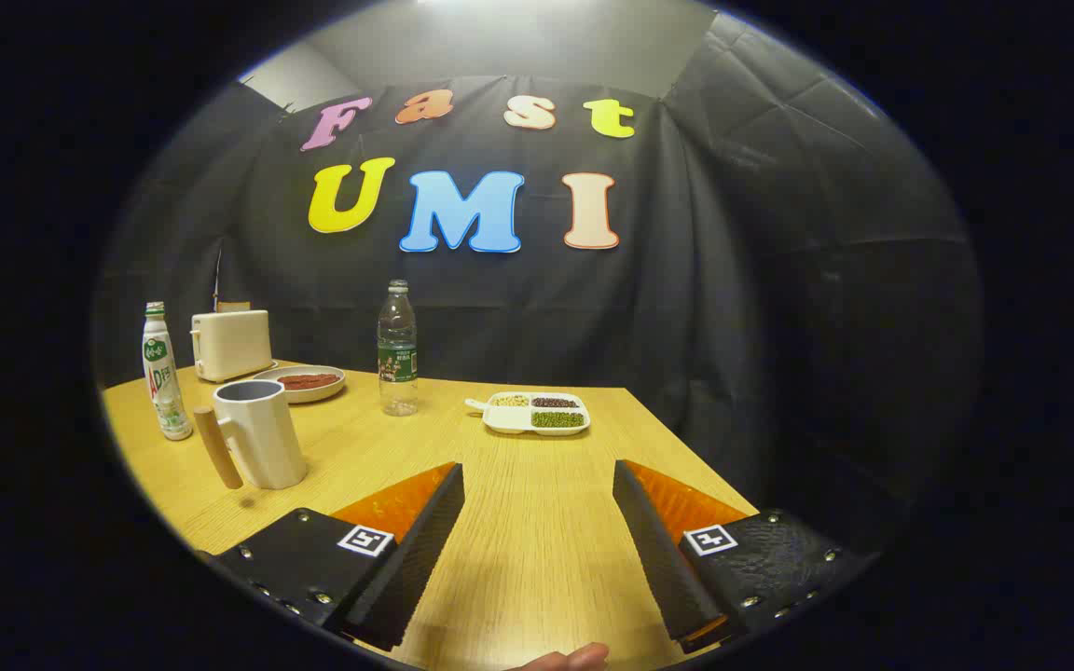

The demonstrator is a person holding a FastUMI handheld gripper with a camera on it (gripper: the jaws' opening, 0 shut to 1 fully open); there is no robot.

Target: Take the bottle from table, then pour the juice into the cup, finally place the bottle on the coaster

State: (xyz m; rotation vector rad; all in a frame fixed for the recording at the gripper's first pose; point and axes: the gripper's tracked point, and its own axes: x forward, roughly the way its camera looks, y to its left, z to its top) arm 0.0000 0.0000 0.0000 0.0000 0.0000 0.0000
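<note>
Above the bench's (537,522) near edge, the gripper (537,499) hangs with fingers wide, holding nothing. Beyond them, the bottle (397,349) stands near the far edge; the cup (260,433) stands toward the left edge.

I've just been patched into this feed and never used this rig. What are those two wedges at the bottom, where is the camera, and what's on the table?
The camera rides on a hand-held gripper and looks forward along its two fingers; those are the wedges. They stand wide apart with only bare table between them, so nothing is held. A bit of a person's hand shows below them.

Beyond the fingers stands a clear bottle, with a divided tray of beans beside it. Off to the left stands a cup with a wooden handle, a white bottle behind it, then a plate and a toaster at the back. I cannot pick out a coaster.
</note>
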